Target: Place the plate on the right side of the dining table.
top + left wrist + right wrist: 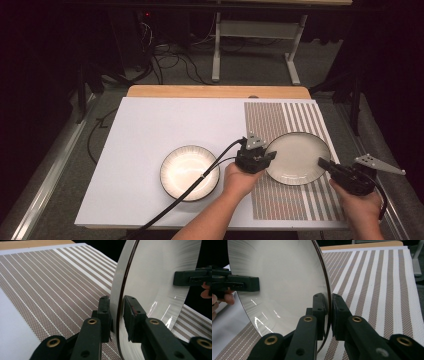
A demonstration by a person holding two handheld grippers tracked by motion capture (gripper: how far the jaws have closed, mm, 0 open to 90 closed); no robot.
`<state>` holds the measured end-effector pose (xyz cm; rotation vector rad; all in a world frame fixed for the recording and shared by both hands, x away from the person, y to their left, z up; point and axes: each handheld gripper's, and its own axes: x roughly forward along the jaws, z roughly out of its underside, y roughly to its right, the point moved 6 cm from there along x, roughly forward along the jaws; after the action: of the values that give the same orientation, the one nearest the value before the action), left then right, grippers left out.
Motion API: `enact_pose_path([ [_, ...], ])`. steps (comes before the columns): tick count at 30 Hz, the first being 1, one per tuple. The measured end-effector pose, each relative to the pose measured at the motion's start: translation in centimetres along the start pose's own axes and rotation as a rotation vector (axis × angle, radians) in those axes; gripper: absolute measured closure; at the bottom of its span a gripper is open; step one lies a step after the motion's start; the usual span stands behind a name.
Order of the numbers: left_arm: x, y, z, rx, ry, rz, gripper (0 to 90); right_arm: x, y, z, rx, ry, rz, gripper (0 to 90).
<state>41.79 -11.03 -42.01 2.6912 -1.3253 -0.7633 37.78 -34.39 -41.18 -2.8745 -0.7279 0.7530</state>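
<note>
The plate [297, 158] over the striped mat [280, 120] is pinched on its rim by both claws, the left claw [266, 156] at 9 o'clock and the right claw [323, 163] at 3 o'clock, so both hands must move together.

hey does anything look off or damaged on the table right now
Nothing looks damaged or spilled. The plate over the striped placemat is gripped at opposite rims by the left gripper and right gripper; the bowl sits upright beside it.
</note>
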Motion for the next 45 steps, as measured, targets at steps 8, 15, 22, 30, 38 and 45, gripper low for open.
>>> enact_pose_path([
  [8, 0.4, -0.2, 0.4, -0.004, -0.012, -0.007, 75.1, 0.2, 0.1, 0.3, -0.006, -0.008, 0.016, 85.1],
  [15, 0.8, -0.5, 0.8, 0.000, -0.030, -0.018, 74.6, 0.2, 0.1, 0.6, -0.018, -0.018, 0.026, 85.5],
  [22, 1.1, -0.8, 1.0, -0.008, -0.030, -0.036, 73.7, 0.3, 0.1, 0.6, -0.023, -0.016, 0.032, 85.8],
  [30, 0.7, -0.6, 0.8, 0.034, -0.009, -0.059, 57.6, 0.4, -0.2, 0.5, -0.032, -0.009, 0.030, 86.2],
  [38, -1.6, -0.5, 0.3, 0.067, 0.040, -0.051, 39.4, 0.6, -0.1, 0.5, -0.022, -0.015, 0.042, 85.6],
  [45, -4.7, -1.1, 0.7, 0.091, 0.068, -0.063, 21.6, 0.9, 0.1, 0.5, -0.016, -0.028, 0.062, 84.6],
])
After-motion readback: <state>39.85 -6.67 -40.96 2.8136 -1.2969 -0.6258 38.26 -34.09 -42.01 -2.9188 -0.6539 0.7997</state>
